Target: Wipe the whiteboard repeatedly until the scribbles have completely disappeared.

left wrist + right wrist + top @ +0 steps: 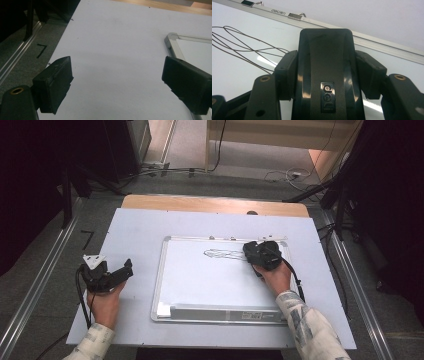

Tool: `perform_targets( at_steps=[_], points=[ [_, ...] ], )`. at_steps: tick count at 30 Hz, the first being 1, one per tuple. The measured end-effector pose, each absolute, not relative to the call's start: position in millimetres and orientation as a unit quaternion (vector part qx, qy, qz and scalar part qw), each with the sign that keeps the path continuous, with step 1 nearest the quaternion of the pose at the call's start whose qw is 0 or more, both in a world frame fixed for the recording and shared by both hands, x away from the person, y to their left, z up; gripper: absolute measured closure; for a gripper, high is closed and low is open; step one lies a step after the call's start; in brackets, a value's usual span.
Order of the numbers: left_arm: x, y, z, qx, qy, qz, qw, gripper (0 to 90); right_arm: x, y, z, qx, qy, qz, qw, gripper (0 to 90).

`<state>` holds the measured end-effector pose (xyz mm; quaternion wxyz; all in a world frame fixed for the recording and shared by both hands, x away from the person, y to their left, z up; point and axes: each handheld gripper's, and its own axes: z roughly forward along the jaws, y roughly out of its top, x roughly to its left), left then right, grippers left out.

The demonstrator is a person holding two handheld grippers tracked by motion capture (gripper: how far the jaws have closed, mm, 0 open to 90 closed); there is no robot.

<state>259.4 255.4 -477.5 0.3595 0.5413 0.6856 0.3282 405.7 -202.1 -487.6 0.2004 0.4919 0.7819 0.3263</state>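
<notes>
The right gripper clamps a black eraser between its 2 jaws on the whiteboard, beside scribbled lines; the eraser's underside is hidden. The left gripper stands wide apart, holding nothing, over the white mat, its right jaw cut off by the frame edge.

The black eraser runs off the bottom edge, hiding the whiteboard surface beneath it.

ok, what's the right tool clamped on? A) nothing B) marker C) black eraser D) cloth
C: the right tool has both pads pressed on the sides of a black eraser sitting on the whiteboard by the scribbled lines.
</notes>
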Motion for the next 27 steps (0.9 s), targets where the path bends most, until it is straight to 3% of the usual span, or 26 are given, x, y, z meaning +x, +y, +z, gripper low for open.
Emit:
perform_targets(
  at_steps=[27],
  points=[
    [260.0,254.4,-477.9,0.542,0.687,0.329,0.356,10.2,403.5,-196.6,-489.8,0.471,0.792,0.335,0.195,37.7]
  ],
)
